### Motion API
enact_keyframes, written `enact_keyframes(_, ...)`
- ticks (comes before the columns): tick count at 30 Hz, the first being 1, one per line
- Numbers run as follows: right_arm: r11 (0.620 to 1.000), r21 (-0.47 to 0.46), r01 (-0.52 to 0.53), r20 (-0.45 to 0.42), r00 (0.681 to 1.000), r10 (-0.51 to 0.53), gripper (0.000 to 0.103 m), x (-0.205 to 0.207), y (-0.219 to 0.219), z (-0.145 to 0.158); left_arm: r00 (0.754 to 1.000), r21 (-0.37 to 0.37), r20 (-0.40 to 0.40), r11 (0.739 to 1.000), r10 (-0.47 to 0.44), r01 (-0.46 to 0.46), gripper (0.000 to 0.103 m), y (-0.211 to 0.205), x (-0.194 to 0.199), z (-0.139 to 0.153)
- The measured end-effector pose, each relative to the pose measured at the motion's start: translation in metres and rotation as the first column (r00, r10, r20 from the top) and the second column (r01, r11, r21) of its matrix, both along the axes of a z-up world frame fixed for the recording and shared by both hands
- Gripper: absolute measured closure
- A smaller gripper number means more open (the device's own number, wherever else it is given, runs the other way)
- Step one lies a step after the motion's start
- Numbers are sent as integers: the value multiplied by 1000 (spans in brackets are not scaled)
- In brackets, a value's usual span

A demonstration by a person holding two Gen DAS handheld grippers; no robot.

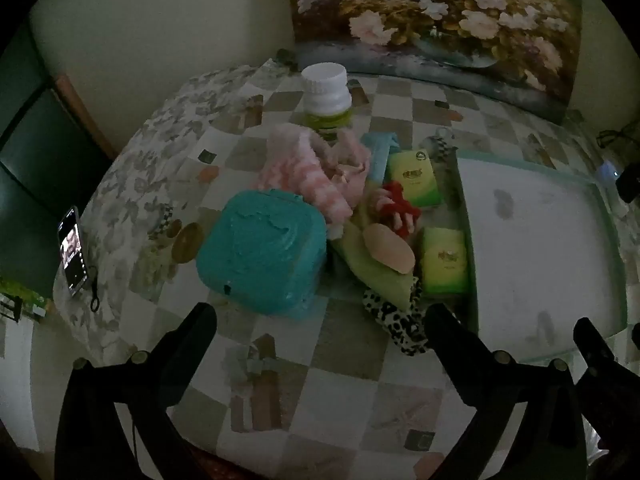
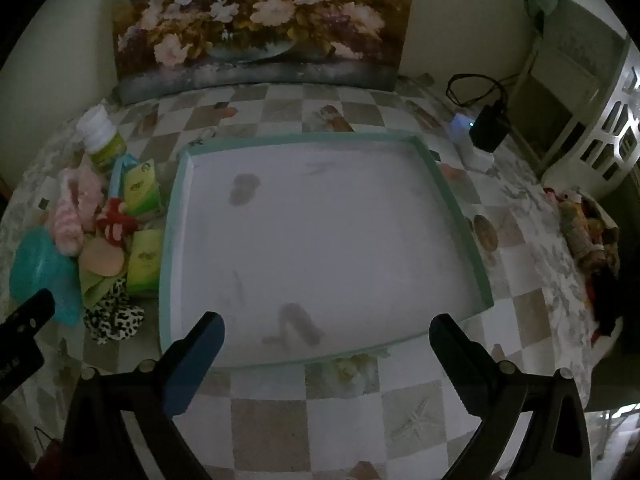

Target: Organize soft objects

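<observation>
Both claws are spread about as wide as they go and holding nothing: the left gripper hangs over the checkered tablecloth, the right gripper over the near edge of the white tray. The soft stuff is heaped just left of that tray: pink fuzzy socks, a leopard-print scrunchie, green tissue packs and a teal container.

Setting: a room in a home. Indicators: a table covered with a checked, flower-printed cloth; a flower painting leaning against the plain wall; a white laundry basket beside the table; a phone at the table edge.
</observation>
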State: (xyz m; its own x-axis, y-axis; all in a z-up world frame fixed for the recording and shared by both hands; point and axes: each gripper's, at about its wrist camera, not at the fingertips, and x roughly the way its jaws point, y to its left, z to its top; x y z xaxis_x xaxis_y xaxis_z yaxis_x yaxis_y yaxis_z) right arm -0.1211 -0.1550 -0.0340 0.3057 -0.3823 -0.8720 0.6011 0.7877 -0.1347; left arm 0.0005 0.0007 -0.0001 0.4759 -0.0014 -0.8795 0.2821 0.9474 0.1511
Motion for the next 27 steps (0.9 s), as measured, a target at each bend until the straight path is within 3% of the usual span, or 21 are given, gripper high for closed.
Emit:
enact_keyframes(3, 1000, -7, 0, 4, 1000, 0, 0, -1, -1, 2, 1000, 24, 1, 1000, -8, 8, 0, -8, -5, -1)
enact_keyframes(7, 1000, -18, 1, 15, 1000, 0, 0, -3, -2, 5, 999, -34, -46, 999, -25, 23, 0, 2, 4, 0)
enact_keyframes(18, 1000, -7, -2, 23, 1000, 2, 0, -6, 2, 10, 999, -25, -33, 999, -34, 34, 0, -1, 2, -2)
enact_keyframes(27, 1000, -10, 0, 31, 1000, 0, 0, -8, 2, 10, 996, -60, -56, 996, -62, 59, 0, -3, 1, -1)
